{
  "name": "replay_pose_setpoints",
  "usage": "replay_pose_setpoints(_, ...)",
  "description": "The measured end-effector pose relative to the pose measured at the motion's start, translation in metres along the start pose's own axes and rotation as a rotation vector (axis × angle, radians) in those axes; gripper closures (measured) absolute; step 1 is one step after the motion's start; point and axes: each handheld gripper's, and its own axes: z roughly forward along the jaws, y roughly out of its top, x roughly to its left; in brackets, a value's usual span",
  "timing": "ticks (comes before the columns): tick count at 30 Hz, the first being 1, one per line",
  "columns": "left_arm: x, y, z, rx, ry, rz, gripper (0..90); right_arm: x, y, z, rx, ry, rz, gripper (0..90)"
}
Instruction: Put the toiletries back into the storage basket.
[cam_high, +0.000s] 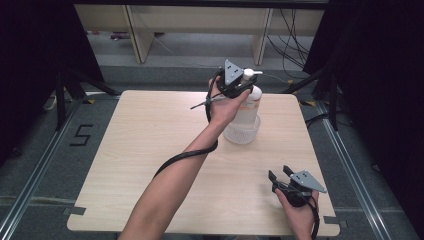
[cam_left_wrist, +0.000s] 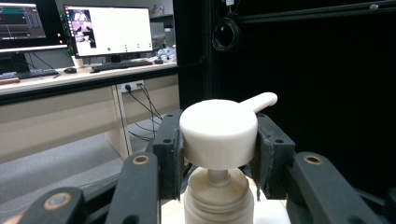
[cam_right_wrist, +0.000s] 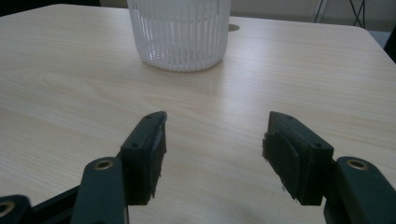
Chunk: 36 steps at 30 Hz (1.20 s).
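A pale wooden tabletop (cam_high: 150, 165) carries a clear pump bottle (cam_high: 248, 107) that stands upright inside a white ribbed basket (cam_high: 242, 131) near the far edge, right of centre. The basket likely keeps the bottle steady while its top is worked. The person's left forearm stretches diagonally across the tabletop to reach it, and the left gripper (cam_high: 239, 86) sits at the bottle's top. In the left gripper view, the fingers (cam_left_wrist: 169, 154) stand partly closed, one on each side of the round white pump head (cam_left_wrist: 218, 133), pressing against it; the short spout (cam_left_wrist: 259, 101) points away between them. This grip looks meant for turning or pulling up the pump. The right gripper (cam_high: 281, 175) rests low near the front right corner, well apart from the bottle, its fingers (cam_right_wrist: 148, 149) spread wide with nothing between them, facing the basket as if waiting to help
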Motion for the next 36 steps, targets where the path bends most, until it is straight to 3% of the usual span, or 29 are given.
replay_pose_setpoints(7,-0.002,-0.008,0.001,0.02,-0.002,0.006,58.9,-0.001,0.0,0.001,0.003,-0.003,-0.035,39.2)
replay_pose_setpoints(28,0.0,-0.036,0.008,0.085,0.006,-0.01,58.8,-0.001,0.0,0.001,0.002,-0.007,-0.03,39.2)
replay_pose_setpoints(31,0.001,-0.039,0.008,0.077,0.009,-0.017,58.7,-0.001,0.0,0.001,0.002,-0.007,-0.028,39.2)
replay_pose_setpoints(36,0.001,-0.038,0.007,0.088,-0.013,-0.012,58.3,-0.001,0.0,0.0,0.005,-0.014,-0.03,39.1)
